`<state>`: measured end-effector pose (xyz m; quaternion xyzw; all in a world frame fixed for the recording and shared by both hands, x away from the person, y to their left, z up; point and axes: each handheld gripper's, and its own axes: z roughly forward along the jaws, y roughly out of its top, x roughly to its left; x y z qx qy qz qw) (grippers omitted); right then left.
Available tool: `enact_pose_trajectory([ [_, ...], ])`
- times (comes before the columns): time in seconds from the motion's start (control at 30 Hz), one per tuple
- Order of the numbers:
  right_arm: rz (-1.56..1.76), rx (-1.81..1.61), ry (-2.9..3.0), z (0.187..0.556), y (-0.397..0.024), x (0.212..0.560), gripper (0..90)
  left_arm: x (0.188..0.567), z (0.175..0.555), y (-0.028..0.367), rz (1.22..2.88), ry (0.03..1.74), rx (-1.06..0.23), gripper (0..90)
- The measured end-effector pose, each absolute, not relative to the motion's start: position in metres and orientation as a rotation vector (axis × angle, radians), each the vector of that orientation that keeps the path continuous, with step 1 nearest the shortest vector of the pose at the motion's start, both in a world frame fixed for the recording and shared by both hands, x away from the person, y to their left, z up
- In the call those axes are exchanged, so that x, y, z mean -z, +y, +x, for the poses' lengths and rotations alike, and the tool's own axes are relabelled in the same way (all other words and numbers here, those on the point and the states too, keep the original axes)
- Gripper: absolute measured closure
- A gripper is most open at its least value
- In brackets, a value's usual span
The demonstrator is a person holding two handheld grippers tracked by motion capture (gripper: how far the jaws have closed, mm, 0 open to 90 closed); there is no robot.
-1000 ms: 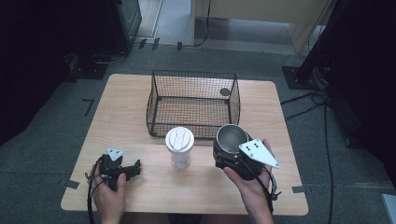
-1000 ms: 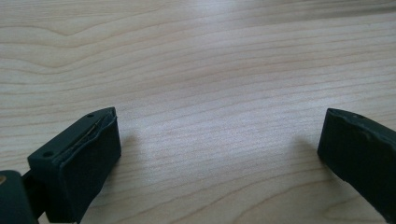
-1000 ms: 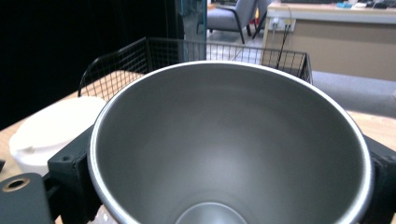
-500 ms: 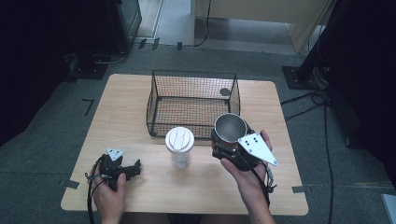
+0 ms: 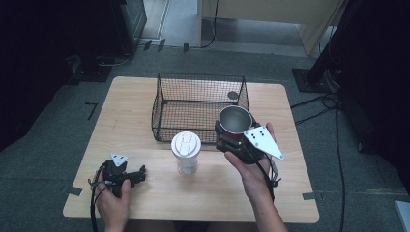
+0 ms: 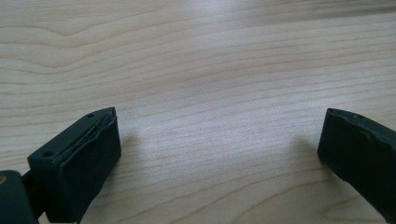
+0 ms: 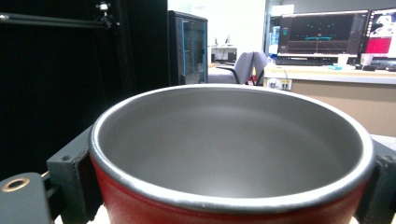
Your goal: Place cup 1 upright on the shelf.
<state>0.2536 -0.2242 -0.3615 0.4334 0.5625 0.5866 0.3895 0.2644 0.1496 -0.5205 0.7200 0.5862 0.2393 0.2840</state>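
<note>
One red cup [image 7: 224, 196], steel-lined, upright, tong-held

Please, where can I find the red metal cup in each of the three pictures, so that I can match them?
High view: the cup is right of centre, clamped in the right gripper at the basket's near right corner.
Left gripper view: wooden table between open jaws, no cup.
Right gripper view: the cup is in the lower middle, a black jaw on each side.
Shared landmark: the cup's steel rim.

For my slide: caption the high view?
Right gripper lifts a red cup by the basket; left gripper rests open.
</note>
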Motion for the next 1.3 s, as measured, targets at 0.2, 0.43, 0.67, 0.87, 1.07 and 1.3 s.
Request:
enact_pose_trajectory([
  [0.2,1.136,-1.493,1.422,0.269,-0.227,0.359,7.0,0.520,0.264,0.150,1.928,1.567,-0.641,0.1],
  [0.43,1.119,-1.460,1.423,0.293,-0.223,0.358,7.0,0.520,0.264,0.150,1.927,1.568,-0.641,0.1],
  [0.67,1.120,-1.441,1.427,0.312,-0.220,0.363,7.0,0.521,0.264,0.150,1.926,1.567,-0.642,0.1],
  [0.87,1.131,-1.430,1.434,0.327,-0.219,0.369,7.0,0.520,0.264,0.150,1.927,1.568,-0.641,0.1],
  [1.07,1.155,-1.415,1.447,0.345,-0.217,0.370,7.0,0.521,0.264,0.150,1.926,1.568,-0.642,0.1],
  [1.3,1.165,-1.391,1.459,0.368,-0.212,0.369,7.0,0.521,0.264,0.150,1.926,1.567,-0.642,0.1],
])
